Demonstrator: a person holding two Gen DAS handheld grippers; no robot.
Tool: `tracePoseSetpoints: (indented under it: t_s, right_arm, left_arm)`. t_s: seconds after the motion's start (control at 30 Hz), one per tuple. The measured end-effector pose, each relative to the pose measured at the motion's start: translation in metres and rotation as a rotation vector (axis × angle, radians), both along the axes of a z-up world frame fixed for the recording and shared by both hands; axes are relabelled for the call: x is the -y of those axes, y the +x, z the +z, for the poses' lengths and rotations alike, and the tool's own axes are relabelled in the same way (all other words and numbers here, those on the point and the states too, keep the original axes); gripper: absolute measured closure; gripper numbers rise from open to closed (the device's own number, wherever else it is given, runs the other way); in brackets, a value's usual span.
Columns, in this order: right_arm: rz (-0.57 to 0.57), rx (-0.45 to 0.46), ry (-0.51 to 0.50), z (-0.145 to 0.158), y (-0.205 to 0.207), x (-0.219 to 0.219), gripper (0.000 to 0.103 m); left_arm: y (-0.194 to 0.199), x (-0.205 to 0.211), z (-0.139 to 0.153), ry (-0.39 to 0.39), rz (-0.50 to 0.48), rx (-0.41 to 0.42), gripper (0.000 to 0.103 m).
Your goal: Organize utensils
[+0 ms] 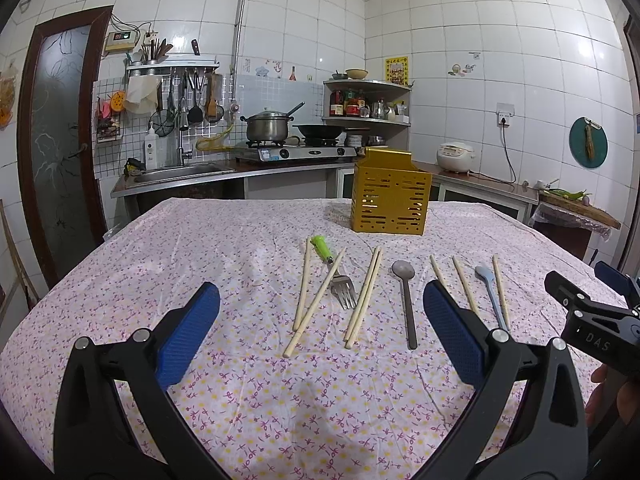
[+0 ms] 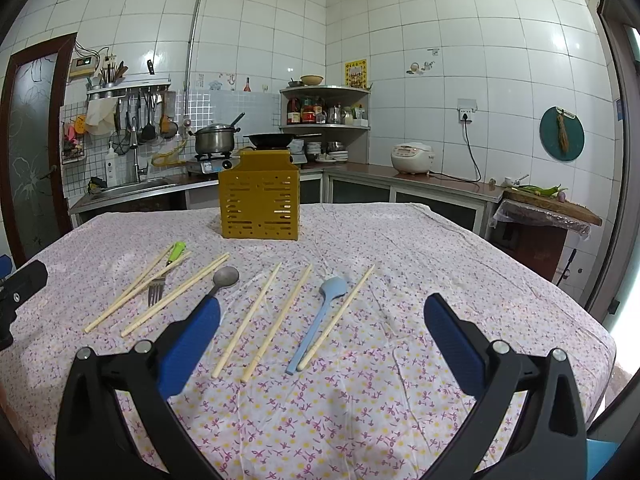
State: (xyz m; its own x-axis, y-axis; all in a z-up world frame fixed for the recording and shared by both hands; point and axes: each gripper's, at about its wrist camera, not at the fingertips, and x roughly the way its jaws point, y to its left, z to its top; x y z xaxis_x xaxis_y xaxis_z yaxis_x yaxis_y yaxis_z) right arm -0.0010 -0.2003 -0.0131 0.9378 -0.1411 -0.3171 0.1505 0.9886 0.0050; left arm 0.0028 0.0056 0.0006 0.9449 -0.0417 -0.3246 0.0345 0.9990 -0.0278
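Gripper (image 2: pixel 322 324) gapes above chopsticks (image 2: pixel 276 322).

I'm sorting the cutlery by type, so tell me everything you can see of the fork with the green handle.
The fork has a bright green, plastic-looking handle and a grey metal head with four tines. It lies flat on the floral tablecloth, handle pointing toward the yellow holder, tines toward the camera. One chopstick lies diagonally across its neck; another chopstick lies just to its left. Neither gripper touches it.
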Motion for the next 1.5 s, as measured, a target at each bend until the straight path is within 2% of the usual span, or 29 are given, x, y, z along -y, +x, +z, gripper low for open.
tracePoseSetpoints:
  t_s: [0.63, 0.8, 1.0, 1.23, 1.5]
  right_arm:
    - [0.003, -0.001, 0.025, -0.002, 0.001, 0.005, 0.004]
    - [0.018, 0.007, 0.025, 0.004, 0.004, 0.007, 0.004]
    - [0.04, -0.006, 0.027, 0.013, 0.021, 0.013, 0.004]
    - [0.047, -0.051, 0.058, 0.022, 0.061, 0.023, 0.004]
    - [-0.014, -0.126, 0.028, 0.019, 0.11, 0.028, 0.004]
  left_arm:
    - [0.001, 0.001, 0.0, -0.002, -0.003, -0.009, 0.005]
    - [0.007, 0.003, 0.007, 0.006, 0.009, -0.018, 0.005]
    - [0.034, 0.002, 0.022, 0.01, 0.032, -0.051, 0.005]
    - [0.077, 0.003, 0.035, 0.02, 0.018, -0.111, 0.005]
    - [0.13, 0.0, 0.032, 0.043, -0.001, -0.183, 0.005]
